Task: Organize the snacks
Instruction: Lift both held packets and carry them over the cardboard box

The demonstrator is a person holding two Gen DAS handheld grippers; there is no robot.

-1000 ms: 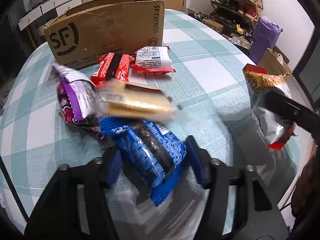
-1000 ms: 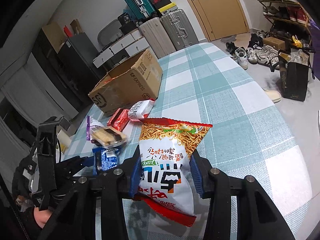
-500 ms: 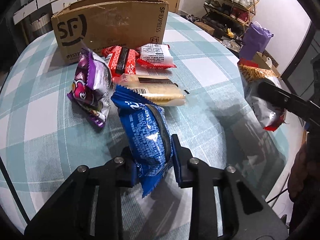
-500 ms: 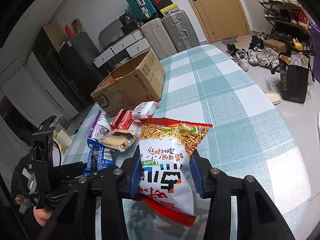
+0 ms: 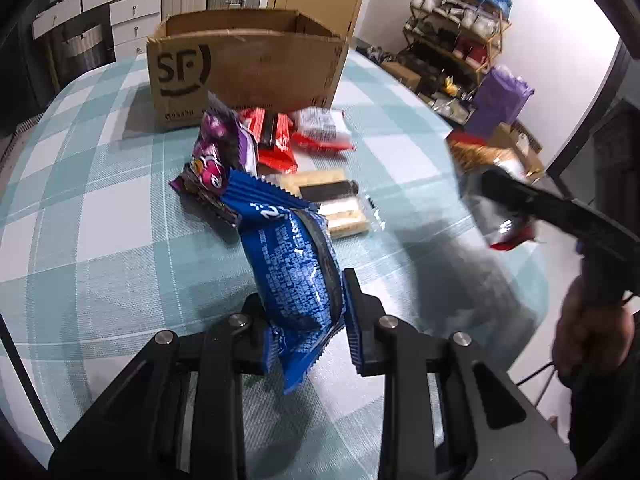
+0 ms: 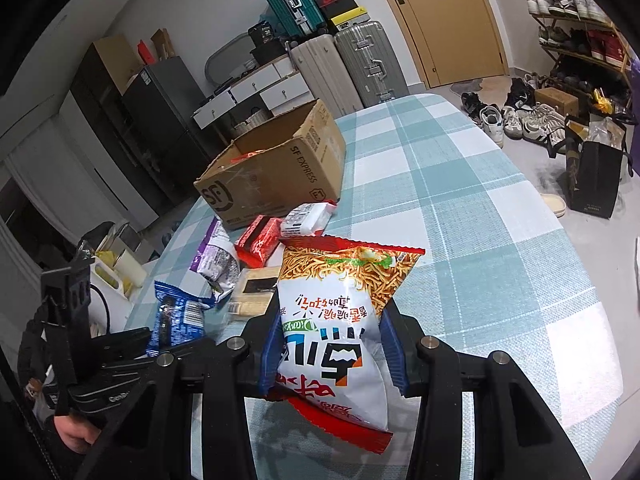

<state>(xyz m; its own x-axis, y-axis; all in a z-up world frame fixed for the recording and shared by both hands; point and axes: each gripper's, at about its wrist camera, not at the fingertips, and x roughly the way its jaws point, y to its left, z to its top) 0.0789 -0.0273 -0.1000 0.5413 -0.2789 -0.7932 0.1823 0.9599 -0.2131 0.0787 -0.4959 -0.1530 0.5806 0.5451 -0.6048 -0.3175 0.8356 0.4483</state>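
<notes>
in my left gripper point(image 5: 306, 312) i had the glossy blue foil snack packet point(image 5: 294, 268) clamped across its lower half, the jaws pressed against its two sides. its long axis ran straight out along the fingers, crimped top end leaning up and away toward the pile. in my right gripper point(image 6: 330, 346) the jaws were closed on the white and red crinkly bag of fried noodle sticks point(image 6: 340, 312), held near its bottom seam, also lengthways along the fingers, top corners flaring beyond the tips.

both packets were off the blue and white checked tablecloth point(image 5: 100, 248), as far as i could judge.

just beyond the blue packet lay a clear-wrapped tan and dark wafer bar point(image 5: 328, 196), then a purple foil pouch point(image 5: 218, 160) standing half crumpled, then a red wrapper point(image 5: 274, 140) and a white pack with red edges point(image 5: 322, 126), all close together.

past them sat the open brown cardboard shipping box point(image 5: 244, 72), its printed wall facing the left gripper, straight ahead. from the right wrist view it lay ahead and to the left. i judged the left hand nearer, with the pile between its jaws and the box, so the packet would have to travel forward and over the near wall.
</notes>
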